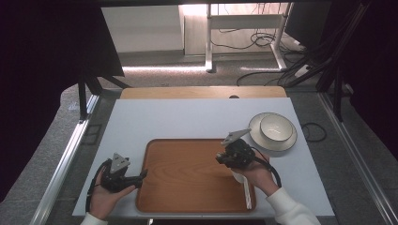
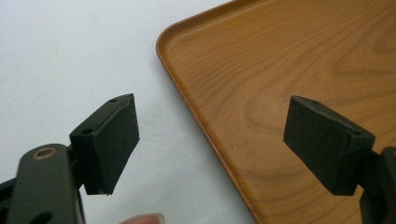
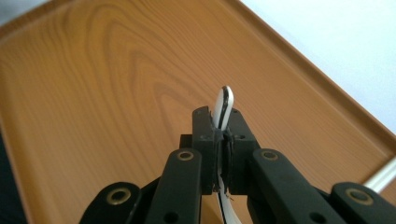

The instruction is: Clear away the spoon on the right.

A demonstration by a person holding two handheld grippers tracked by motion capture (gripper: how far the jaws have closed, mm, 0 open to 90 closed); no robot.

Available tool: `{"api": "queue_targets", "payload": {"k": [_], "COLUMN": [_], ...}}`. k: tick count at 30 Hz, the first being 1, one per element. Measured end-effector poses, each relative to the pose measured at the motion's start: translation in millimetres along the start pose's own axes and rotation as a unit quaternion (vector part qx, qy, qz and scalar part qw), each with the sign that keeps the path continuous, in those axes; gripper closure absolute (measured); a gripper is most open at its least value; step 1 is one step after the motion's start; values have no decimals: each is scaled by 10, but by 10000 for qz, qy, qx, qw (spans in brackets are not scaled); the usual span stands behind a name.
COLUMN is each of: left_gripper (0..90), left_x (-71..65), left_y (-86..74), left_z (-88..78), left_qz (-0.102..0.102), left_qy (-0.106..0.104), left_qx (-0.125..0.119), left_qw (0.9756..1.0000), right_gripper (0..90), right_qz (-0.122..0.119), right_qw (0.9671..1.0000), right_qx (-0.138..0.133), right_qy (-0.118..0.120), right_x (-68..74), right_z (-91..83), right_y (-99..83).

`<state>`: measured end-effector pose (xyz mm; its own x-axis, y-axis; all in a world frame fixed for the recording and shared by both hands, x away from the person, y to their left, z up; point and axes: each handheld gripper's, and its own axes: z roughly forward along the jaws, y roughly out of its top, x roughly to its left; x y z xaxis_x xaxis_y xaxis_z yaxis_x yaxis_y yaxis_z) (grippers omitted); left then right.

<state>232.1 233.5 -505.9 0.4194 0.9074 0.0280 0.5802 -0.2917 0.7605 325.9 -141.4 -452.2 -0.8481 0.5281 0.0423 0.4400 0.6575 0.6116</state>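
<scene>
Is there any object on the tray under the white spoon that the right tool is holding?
Nothing visible. The right tool is shut on the white spoon above bare wood of the tray. A white stick lies apart, along the tray's right edge.

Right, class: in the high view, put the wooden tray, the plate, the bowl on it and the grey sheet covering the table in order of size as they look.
1. Grey sheet
2. Wooden tray
3. Plate
4. Bowl, sitting within the plate's rim, so plainly smaller
</scene>
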Motion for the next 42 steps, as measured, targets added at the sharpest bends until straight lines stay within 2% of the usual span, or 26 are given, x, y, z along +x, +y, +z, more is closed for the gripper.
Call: {"api": "queue_targets", "payload": {"k": [5, 8, 13, 21, 27, 31, 35, 38, 42], "left_gripper": [177, 178, 178, 178, 178, 178, 178, 178, 178], "left_x": [6, 6, 7, 10, 7, 9, 9, 8, 13], "left_y": [-3, -4, -5, -8, -9, -7, -11, -11, -12], "left_z": [4, 6, 3, -1, 2, -6, -1, -5, -10], "left_qz": [-1, -8, -6, -14, -1, -8, 6, 14, 9], "left_qy": [-2, -11, -11, 1, 4, 18, 14, 10, 14], "left_qx": [6, 15, 11, -3, 1, -20, -2, -4, -11], "left_qw": [10000, 10000, 10000, 10000, 10000, 10000, 10000, 10000, 10000], "right_gripper": [853, 851, 846, 832, 811, 787, 640, 531, 519], "right_qz": [-66, -21, 21, 120, 160, 158, 139, 182, 264], "right_qw": [9998, 9995, 9987, 9974, 9968, 9971, 9970, 9979, 9992], "right_qx": [170, 301, 504, 700, 774, 727, 718, 532, 236], "right_qy": [9, 45, -38, -84, -117, -142, -258, -317, -170], "right_x": [32, 42, 38, -9, -27, -44, -46, -72, -115], "right_z": [174, 279, 447, 591, 630, 635, 628, 548, 345], "right_y": [59, 73, 62, 19, -5, -11, -8, 9, 21]}}
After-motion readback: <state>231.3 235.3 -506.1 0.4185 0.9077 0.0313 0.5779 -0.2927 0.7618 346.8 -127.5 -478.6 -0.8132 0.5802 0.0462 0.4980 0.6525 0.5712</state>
